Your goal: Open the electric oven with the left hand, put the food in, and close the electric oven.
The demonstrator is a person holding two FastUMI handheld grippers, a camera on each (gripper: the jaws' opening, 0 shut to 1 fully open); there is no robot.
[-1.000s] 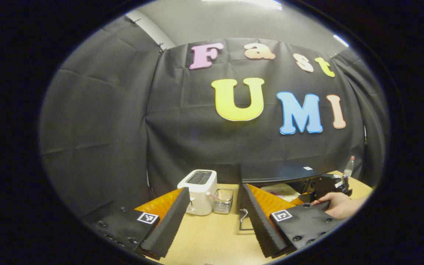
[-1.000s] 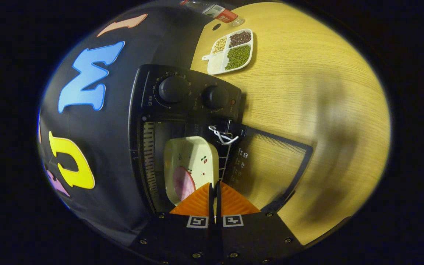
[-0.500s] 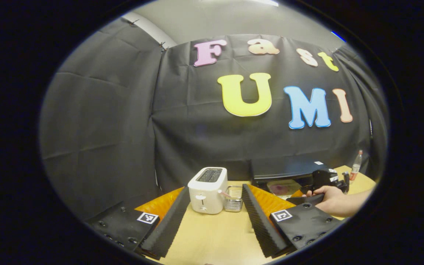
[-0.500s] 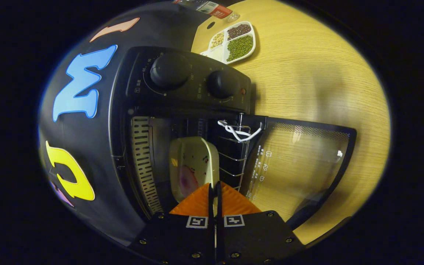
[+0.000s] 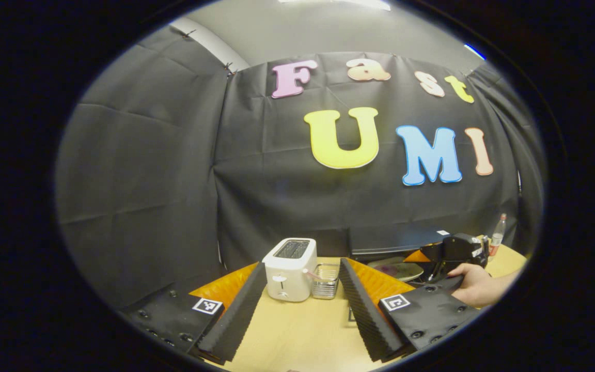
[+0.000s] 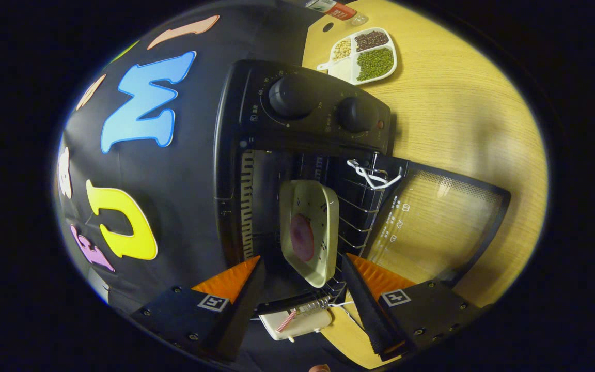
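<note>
The black electric oven stands with its glass door folded down flat onto the table. A cream plate carrying a pink slice of food rests on the wire rack inside the oven. My right gripper is open just in front of the plate's near edge, touching nothing. In the left gripper view, the oven and plate lie far right, with the other gripper and a hand beside them. My left gripper is open over the table with nothing between its fingers.
A white toaster and a small wire basket stand left of the oven. A divided tray of beans and a bottle sit beyond the oven on the wooden table.
My right gripper was shut on the plate's edge; it has now opened, let the plate go on the rack and drawn back a little. The left gripper has barely moved.
</note>
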